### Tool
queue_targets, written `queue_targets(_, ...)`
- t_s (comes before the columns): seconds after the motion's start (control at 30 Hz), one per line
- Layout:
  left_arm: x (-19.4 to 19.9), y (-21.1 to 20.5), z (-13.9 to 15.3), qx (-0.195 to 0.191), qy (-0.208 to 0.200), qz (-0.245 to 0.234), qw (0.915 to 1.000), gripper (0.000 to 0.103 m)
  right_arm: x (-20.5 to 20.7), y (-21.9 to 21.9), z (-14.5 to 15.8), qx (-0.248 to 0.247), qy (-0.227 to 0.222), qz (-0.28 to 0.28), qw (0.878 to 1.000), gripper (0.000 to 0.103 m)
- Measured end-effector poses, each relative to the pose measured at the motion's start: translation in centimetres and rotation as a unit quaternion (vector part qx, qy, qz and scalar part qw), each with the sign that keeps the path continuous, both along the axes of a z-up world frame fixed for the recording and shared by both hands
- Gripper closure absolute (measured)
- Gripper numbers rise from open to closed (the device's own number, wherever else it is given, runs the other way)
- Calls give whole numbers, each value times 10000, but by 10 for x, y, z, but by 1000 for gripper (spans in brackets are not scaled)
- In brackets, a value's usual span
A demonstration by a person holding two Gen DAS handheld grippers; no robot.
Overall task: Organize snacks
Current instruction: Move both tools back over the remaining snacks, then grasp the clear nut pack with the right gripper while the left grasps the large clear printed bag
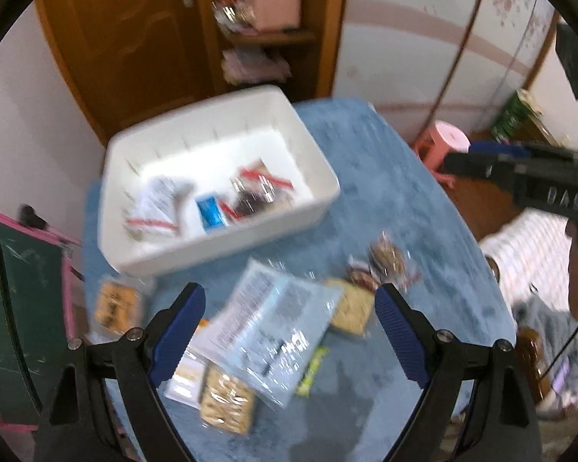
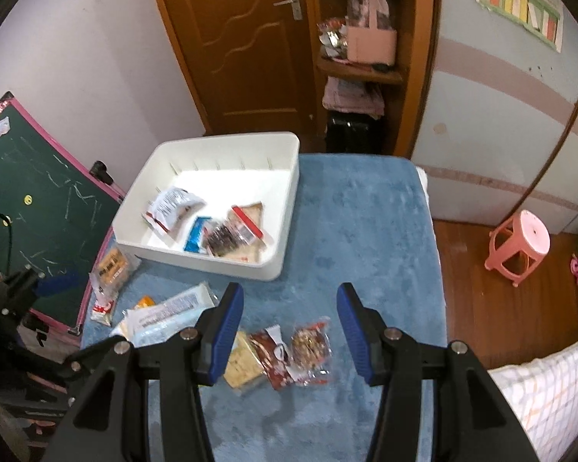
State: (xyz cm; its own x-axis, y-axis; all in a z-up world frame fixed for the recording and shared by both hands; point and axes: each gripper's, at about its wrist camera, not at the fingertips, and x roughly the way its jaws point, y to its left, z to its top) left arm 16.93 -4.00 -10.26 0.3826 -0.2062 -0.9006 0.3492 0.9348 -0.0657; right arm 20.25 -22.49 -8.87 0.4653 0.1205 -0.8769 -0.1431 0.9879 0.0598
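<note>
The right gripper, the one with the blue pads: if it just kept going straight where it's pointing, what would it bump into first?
Most likely the clear-wrapped round cookie lying between the open jaws of the right gripper, beside a dark red snack packet on the blue table cover. Depth is hard to judge, so it may hit the red packet instead.

1. A bin (image 2: 215, 200) is set on the far left part of the table (image 2: 366, 231) — several packets (image 2: 212, 227) lie inside it.
2. Nearer the camera, loose packets (image 2: 289, 350) are spread on the table before the bin.
3. A stool (image 2: 520, 246) stands on the floor, right of the table.
4. A chalkboard (image 2: 38, 208) is propped left of the table — a shelf (image 2: 362, 65) is seen behind.
</note>
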Motion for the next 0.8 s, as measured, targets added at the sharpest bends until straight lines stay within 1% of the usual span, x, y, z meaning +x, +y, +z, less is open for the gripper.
queue_targets(0.07,0,0,-17,17,241,-76,9997,14,-1,-4,-10,-10,123,-24,9999,52)
queue_targets(0.13,0,0,-35,121,457,-149,9988,14,-1,-7,-22,-16,265,-47,9996,52)
queue_targets(0.27,-1,-3,-66,395,776,-289,9958,14,-1,-12,-50,-19,618,-73,9981,52)
queue_targets(0.37,1,-5,-84,505,954,-343,9936,14,3,-16,-76,-10,937,-132,9955,52)
queue_targets(0.63,12,-4,-119,694,1357,-415,9874,14,11,-26,-134,26,1598,-309,9867,52)
queue_targets(0.8,22,2,-132,751,1463,-365,9857,14,17,-27,-161,29,1893,-400,9811,52)
